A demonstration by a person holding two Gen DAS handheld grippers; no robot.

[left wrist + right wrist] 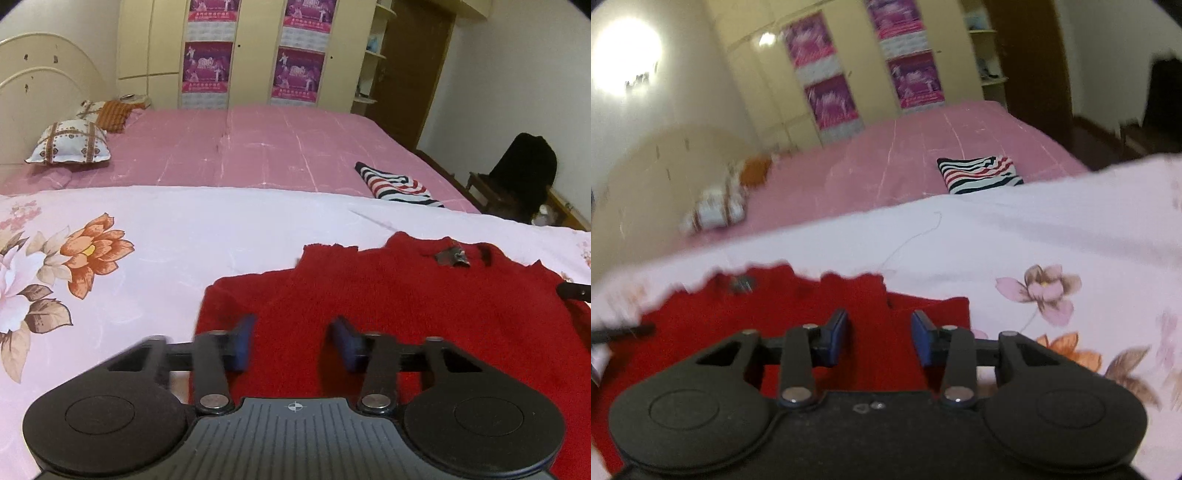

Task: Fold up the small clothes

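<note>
A red knitted sweater [406,314] lies spread flat on a white floral sheet [184,229], its neck with a grey label toward the far side. My left gripper [293,328] hovers low over the sweater's left part, blue pads apart, and only flat cloth shows in the gap. In the right wrist view the sweater [775,306] fills the lower left. My right gripper [880,321] stands over its right edge with jaws apart, nothing pinched. A black piece of the other gripper [572,291] shows at the sweater's right side.
A folded black, red and white striped garment [399,184] rests on the pink bedsheet [258,147] beyond the floral sheet. Pillows [70,142] lie at the headboard on the left. A chair with dark clothing [524,173] stands right of the bed.
</note>
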